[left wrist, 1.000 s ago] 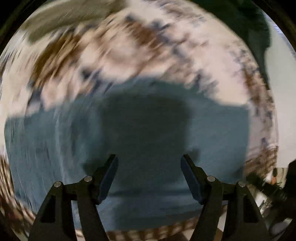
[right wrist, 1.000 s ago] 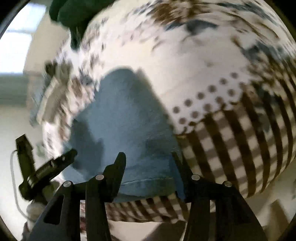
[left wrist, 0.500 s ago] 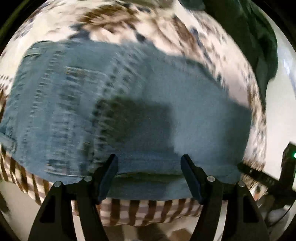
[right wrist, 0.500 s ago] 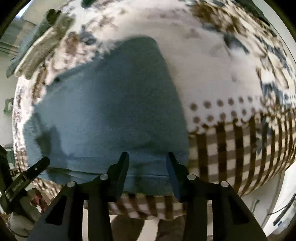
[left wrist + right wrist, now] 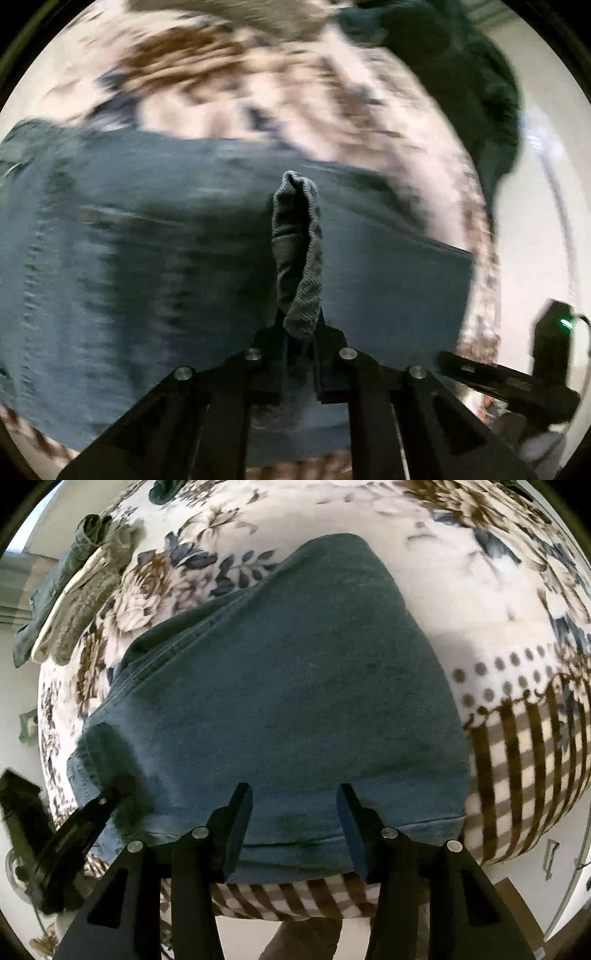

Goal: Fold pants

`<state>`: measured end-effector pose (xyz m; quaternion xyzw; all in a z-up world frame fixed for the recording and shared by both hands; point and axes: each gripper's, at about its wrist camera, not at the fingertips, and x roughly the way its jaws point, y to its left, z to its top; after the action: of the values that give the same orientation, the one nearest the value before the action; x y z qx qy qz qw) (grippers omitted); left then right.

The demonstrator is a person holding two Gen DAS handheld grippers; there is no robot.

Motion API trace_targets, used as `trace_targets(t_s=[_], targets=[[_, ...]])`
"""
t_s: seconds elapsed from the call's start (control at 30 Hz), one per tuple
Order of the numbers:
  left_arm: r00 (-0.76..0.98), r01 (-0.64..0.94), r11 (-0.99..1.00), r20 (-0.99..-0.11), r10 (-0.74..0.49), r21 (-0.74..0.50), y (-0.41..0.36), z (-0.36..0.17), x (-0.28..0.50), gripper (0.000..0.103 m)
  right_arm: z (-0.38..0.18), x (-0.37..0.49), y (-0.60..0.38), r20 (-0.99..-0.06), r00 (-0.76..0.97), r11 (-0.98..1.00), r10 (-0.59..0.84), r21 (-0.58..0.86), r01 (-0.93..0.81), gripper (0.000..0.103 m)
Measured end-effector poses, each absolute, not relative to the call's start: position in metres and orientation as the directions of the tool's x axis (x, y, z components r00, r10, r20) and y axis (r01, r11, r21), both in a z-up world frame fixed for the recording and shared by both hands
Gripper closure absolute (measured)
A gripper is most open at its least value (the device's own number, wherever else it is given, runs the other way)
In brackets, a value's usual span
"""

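Note:
Blue denim pants (image 5: pixel 295 664) lie folded on a floral blanket, their hem at the near edge. My left gripper (image 5: pixel 300 325) is closing its jaws and pinches a raised fold of denim (image 5: pixel 297 251) at the near edge of the pants (image 5: pixel 147 240). In the right wrist view that left gripper (image 5: pixel 85 819) sits at the pants' near left corner. My right gripper (image 5: pixel 293 794) hovers over the near hem with its jaws apart and opening slightly; its pads press on nothing. The right gripper (image 5: pixel 498 380) also shows at the lower right of the left wrist view.
The blanket (image 5: pixel 498 590) has a floral middle and a brown checked border hanging over the near edge. Folded grey-green clothes (image 5: pixel 85 590) lie at the far left. A dark green garment (image 5: pixel 461 74) lies at the far right. A person's leg (image 5: pixel 303 938) stands below the edge.
The left gripper's jaws went from wide apart to pinched on a fold of denim. Both grippers shifted along the near hem, and the right view now shows more of the pants.

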<state>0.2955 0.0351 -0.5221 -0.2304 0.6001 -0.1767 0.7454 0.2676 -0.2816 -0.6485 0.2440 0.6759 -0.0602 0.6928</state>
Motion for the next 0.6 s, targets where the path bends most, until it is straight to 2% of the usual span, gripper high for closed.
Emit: trace_targets(t_s=[0.07,0.1,0.2,0.3,0.4,0.5,0.53,0.57,0.6], targets=[[0.202,-0.006,0.759,-0.744,-0.637,-0.651,0.014,-0.518,0.289,0.095,-0.650,0.268,-0.284,-0.969,0.082,0.875,0.232,0.245,0.418,0.053],[0.197,-0.011,0.750,-0.737,-0.646,-0.661,0.008,-0.518,0.287,0.095,-0.651,0.267,-0.287,-0.971,0.080,0.875,0.227,0.239,0.420,0.053],[0.251,-0.056,0.774,-0.759,-0.600,-0.630,0.024,-0.516,0.290,0.095,-0.648,0.264,-0.297,-0.972,0.084,0.869,0.218,0.233,0.437,0.053],[0.300,-0.149,0.819,-0.814,-0.497,-0.555,0.074,-0.526,0.300,0.095,-0.643,0.266,-0.303,-0.973,0.104,0.872,0.207,0.231,0.432,0.053],[0.231,-0.205,0.799,-0.821,-0.522,-0.566,0.101,-0.542,0.309,0.089,-0.642,0.267,-0.302,-0.967,0.107,0.870,0.230,0.253,0.423,0.053],[0.212,-0.165,0.857,-0.866,-0.452,-0.488,0.109,-0.525,0.304,0.071,-0.640,0.268,-0.295,-0.962,0.102,0.872,0.253,0.272,0.407,0.051],[0.229,-0.169,0.864,-0.872,-0.433,-0.474,0.115,-0.517,0.299,0.058,-0.638,0.268,-0.290,-0.959,0.106,0.874,0.263,0.283,0.396,0.047],[0.263,-0.191,0.867,-0.875,-0.406,-0.459,0.128,-0.508,0.288,0.040,-0.637,0.268,-0.286,-0.957,0.109,0.876,0.269,0.290,0.385,0.046],[0.287,-0.222,0.862,-0.875,-0.389,-0.456,0.139,-0.503,0.279,0.029,-0.635,0.267,-0.282,-0.956,0.111,0.880,0.271,0.293,0.374,0.046]])
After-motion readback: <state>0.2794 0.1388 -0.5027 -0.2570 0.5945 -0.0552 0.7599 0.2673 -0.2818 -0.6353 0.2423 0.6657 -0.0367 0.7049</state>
